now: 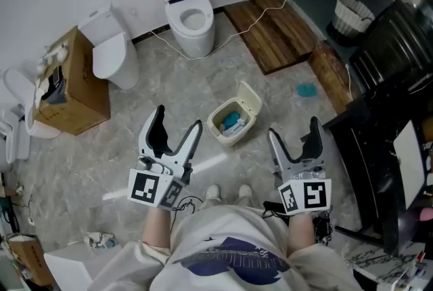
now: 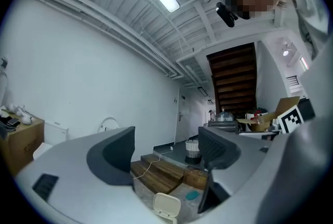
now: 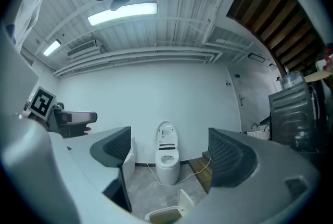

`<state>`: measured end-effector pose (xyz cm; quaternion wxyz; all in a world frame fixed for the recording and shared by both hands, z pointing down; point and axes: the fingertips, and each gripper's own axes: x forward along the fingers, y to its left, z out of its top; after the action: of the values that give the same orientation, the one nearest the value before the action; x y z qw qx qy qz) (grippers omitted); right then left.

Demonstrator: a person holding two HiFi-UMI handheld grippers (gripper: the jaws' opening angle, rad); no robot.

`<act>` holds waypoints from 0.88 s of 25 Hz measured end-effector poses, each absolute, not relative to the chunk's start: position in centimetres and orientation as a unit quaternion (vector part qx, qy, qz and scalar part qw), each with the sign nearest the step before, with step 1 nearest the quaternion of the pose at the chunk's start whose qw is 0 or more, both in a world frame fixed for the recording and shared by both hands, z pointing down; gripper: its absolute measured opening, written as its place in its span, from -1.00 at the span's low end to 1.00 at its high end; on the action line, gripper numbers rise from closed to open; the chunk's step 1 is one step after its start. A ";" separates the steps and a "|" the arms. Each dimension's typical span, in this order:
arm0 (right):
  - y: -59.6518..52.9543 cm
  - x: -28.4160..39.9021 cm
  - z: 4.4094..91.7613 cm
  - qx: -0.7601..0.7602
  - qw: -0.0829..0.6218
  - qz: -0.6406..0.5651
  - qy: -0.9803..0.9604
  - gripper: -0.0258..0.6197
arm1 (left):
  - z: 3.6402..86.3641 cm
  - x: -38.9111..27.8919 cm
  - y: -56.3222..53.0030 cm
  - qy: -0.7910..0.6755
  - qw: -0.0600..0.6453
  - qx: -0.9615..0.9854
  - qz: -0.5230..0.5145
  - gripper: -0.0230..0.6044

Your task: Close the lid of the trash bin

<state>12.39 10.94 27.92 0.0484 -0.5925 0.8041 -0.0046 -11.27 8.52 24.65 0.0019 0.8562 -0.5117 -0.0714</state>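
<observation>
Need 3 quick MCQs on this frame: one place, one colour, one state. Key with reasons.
1. The bin stands:
A on the wooden step
B on the floor in front of the toilet
C on top of the cardboard box

2. The bin is:
A cream
B red
C black

3. Its lid is:
A shut
B off, lying on the floor
C open, hinged back

Key:
1 B: the head view shows it on bare floor, nearer than the toilet.
2 A: its shell and lid are both cream.
3 C: the lid stands up behind the rim and the contents show.
</observation>
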 end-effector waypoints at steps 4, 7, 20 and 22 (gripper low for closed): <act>10.7 14.2 28.5 -0.591 0.042 -0.011 0.805 0.50 | 25.0 -10.2 7.9 -0.514 -0.001 0.856 -0.054 0.22; 10.3 15.7 28.9 -0.590 0.037 -0.016 0.806 0.49 | 25.1 -8.7 7.3 -0.511 -0.008 0.859 -0.042 0.22; 5.0 18.4 31.6 -0.598 0.019 -0.044 0.800 0.46 | 27.6 -5.8 1.7 -0.490 0.000 0.872 0.004 0.22; 3.4 17.6 31.9 -0.606 0.016 -0.046 0.794 0.46 | 27.9 -6.5 -0.3 -0.480 0.002 0.877 0.003 0.21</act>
<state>17.55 3.44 31.89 0.0165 -0.6057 0.7942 -0.0457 -6.48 -0.27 27.92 0.0020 0.8772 -0.4801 0.0026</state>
